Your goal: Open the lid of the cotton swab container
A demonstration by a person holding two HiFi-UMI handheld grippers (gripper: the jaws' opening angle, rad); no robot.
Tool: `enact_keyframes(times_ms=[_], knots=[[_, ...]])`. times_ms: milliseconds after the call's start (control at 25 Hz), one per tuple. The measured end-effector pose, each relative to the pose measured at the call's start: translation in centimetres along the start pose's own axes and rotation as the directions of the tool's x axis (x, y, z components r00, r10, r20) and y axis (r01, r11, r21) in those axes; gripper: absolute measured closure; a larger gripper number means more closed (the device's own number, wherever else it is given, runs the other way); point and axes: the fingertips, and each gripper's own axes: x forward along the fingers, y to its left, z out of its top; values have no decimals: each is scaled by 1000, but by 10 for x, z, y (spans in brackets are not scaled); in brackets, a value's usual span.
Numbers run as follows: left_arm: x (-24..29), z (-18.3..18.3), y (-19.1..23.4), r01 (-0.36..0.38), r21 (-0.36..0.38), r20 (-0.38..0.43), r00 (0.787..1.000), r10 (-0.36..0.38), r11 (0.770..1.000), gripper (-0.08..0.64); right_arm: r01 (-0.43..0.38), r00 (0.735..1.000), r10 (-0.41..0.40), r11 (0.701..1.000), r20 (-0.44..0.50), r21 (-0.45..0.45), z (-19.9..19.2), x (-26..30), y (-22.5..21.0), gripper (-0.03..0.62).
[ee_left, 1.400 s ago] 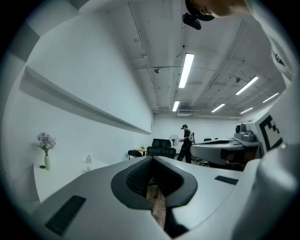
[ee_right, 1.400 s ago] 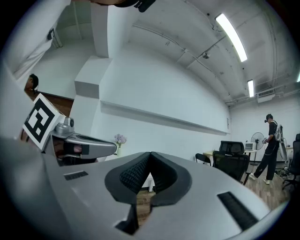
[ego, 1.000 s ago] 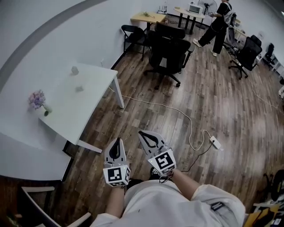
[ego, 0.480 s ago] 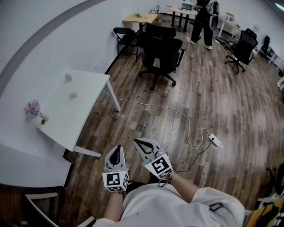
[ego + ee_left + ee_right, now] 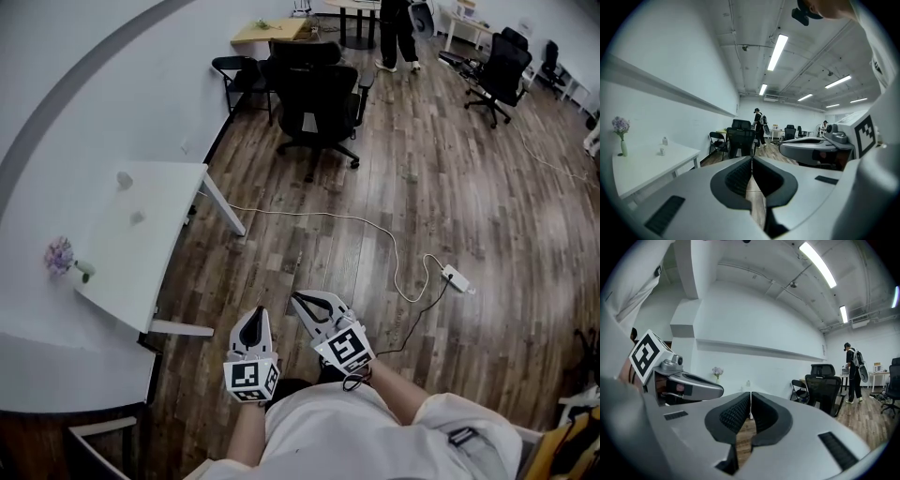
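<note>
Overhead view: left gripper [image 5: 254,315] and right gripper [image 5: 302,302], each with jaws pressed together on nothing, held side by side at waist level over wood floor [image 5: 412,187], well apart from the white table [image 5: 131,267] at left. On that table, two small pale items [image 5: 125,178], either one possibly the cotton swab container but too small to tell, plus a vase of purple flowers [image 5: 62,256]. Probably light, stiff, smooth plastic, apt to skid or tip: best steadied low on the body with one gripper and taken at the lid's rim with the other.
</note>
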Motion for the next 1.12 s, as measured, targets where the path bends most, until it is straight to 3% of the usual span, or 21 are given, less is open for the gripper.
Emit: enact_keyframes(times_ms=[160, 360, 520, 640, 880, 1120], knots=[[9, -6, -11, -1, 18, -30, 1000, 2, 1000, 540, 15, 1000, -15, 999, -15, 32, -13, -3, -25, 594], [10, -19, 7, -19, -3, -81, 997, 18, 1000, 538, -26, 999, 27, 999, -27, 42, -18, 21, -23, 591], [20, -30, 28, -41, -32, -106, 994, 37, 999, 453, -88, 995, 89, 996, -47, 29, -25, 46, -13, 553], [34, -36, 46, -47, -49, -115, 993, 41, 998, 451, -100, 991, 103, 994, -80, 41, -29, 66, -13, 519], [67, -30, 102, -47, -68, -99, 994, 40, 997, 451, -98, 990, 99, 995, -105, 13, -21, 124, -23, 489], [100, -4, 197, -66, -71, -64, 996, 62, 995, 451, -115, 986, 114, 993, -118, -5, 3, 214, -21, 465]])
